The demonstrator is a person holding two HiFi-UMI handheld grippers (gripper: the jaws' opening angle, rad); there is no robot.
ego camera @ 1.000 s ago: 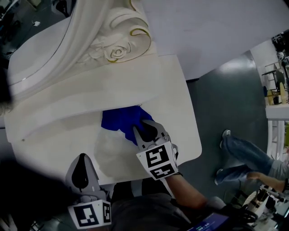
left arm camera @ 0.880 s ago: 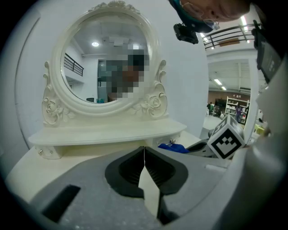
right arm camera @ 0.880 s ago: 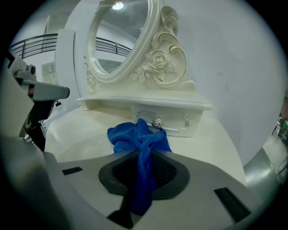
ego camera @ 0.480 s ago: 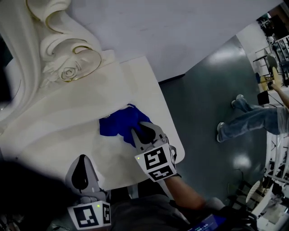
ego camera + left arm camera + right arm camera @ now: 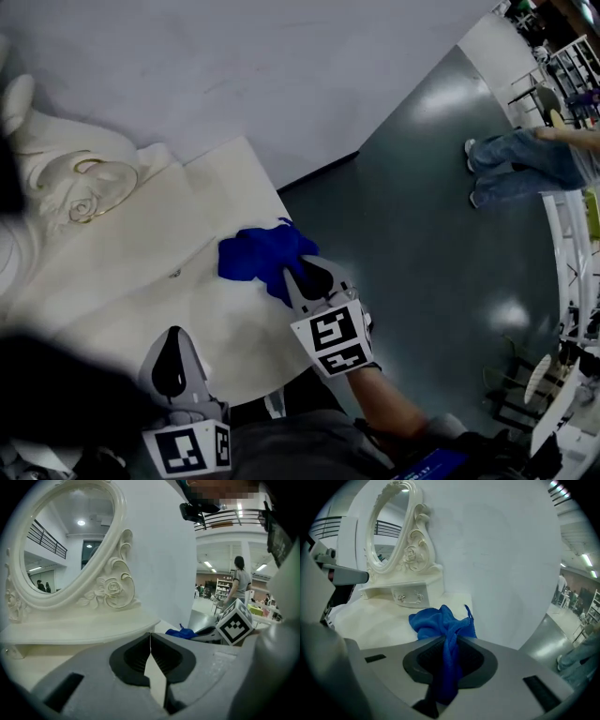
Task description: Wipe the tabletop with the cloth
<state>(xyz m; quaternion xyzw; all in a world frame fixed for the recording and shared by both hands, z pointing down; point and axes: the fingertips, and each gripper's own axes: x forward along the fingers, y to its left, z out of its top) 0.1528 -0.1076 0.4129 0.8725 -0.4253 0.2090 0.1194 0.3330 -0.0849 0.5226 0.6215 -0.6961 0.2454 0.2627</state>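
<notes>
On the tabletop (image 5: 141,253), right gripper (image 5: 294,269) jaws pinch cloth (image 5: 258,251); left gripper (image 5: 172,334) jaws touching.

Cloth (image 5: 262,255) on tabletop (image 5: 178,309), beside mirror (image 5: 70,178)

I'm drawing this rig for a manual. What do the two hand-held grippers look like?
Both are alike: the left hand-held gripper and right hand-held gripper have light grey, rounded plastic jaws with black ribbed pads inside. Behind each sits a white cube printed with black square markers. No cables show. The right forearm is uncovered.
</notes>
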